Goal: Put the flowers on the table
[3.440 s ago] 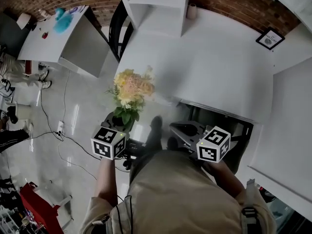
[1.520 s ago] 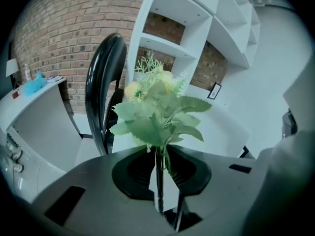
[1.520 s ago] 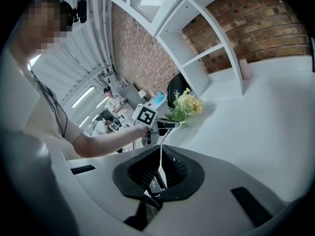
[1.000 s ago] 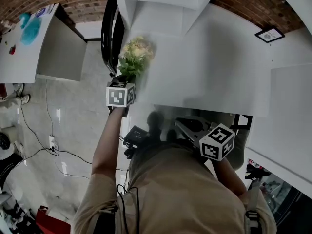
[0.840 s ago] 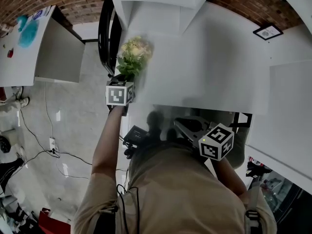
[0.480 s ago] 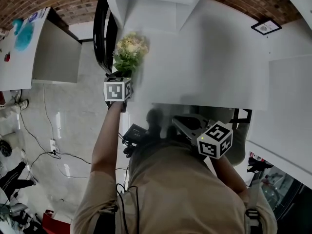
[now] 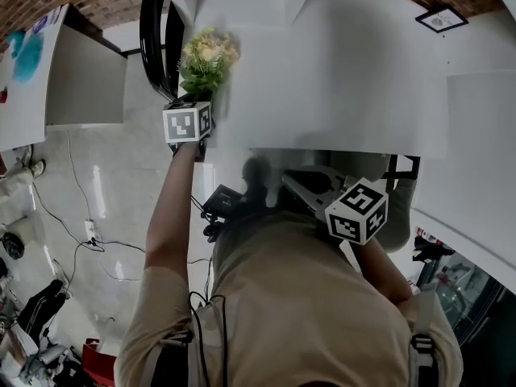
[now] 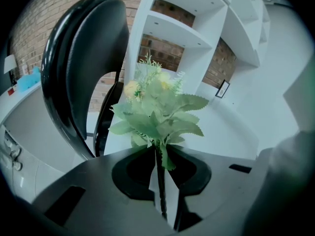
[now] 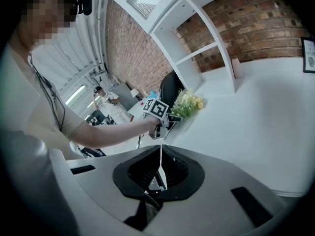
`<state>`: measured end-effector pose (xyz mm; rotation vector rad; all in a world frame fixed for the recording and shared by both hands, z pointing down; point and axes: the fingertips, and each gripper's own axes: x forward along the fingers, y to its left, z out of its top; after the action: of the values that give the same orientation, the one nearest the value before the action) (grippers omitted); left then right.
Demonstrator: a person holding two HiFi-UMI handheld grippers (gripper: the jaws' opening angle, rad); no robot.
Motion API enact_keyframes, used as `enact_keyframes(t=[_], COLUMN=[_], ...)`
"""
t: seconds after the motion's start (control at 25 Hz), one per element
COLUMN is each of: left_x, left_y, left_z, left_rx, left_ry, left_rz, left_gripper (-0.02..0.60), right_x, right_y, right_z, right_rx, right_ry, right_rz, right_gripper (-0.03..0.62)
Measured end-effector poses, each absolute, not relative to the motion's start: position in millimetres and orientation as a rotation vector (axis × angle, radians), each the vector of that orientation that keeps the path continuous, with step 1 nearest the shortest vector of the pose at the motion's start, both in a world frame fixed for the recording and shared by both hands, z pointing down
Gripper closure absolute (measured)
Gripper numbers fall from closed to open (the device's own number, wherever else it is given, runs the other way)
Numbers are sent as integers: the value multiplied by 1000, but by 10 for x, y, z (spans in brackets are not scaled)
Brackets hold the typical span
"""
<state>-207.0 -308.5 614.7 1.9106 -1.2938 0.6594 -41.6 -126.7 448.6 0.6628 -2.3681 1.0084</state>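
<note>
A bunch of flowers (image 7: pixel 206 61) with green leaves and pale yellow blooms is held by its stem in my left gripper (image 7: pixel 196 103), whose jaws are shut on the stem. In the left gripper view the flowers (image 8: pixel 155 114) stand upright above the white table (image 8: pixel 224 132). The bunch hangs over the table's (image 7: pixel 339 71) left edge, beside a black chair (image 7: pixel 157 35). My right gripper (image 7: pixel 310 185) is shut and empty, held low near the person's body at the table's near edge. From the right gripper view I see the flowers (image 9: pixel 188 102) and left gripper (image 9: pixel 170 118) ahead.
White shelving (image 8: pixel 197 28) rises at the table's far side against a brick wall. A small framed picture (image 7: pixel 442 18) lies at the far right of the table. Another white desk (image 7: pixel 36 63) stands to the left. Cables (image 7: pixel 85 224) run over the floor.
My left gripper has carried the flowers up and forward, from low beside the body to over the table's left edge, then slightly farther. The right gripper has stayed put.
</note>
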Motion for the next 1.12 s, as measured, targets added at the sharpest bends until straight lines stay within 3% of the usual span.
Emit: enact_keyframes(t=[1.12], left_x=[-2123], left_y=[-3252], left_z=[6123], left_rx=[1900], left_ry=[-1271], left_rz=[656], left_gripper=[529], right_x=[-463], right_y=[-1197], right_z=[4489], right_rx=[629], right_ry=[-2370], right_rz=[946], right_gripper=[569])
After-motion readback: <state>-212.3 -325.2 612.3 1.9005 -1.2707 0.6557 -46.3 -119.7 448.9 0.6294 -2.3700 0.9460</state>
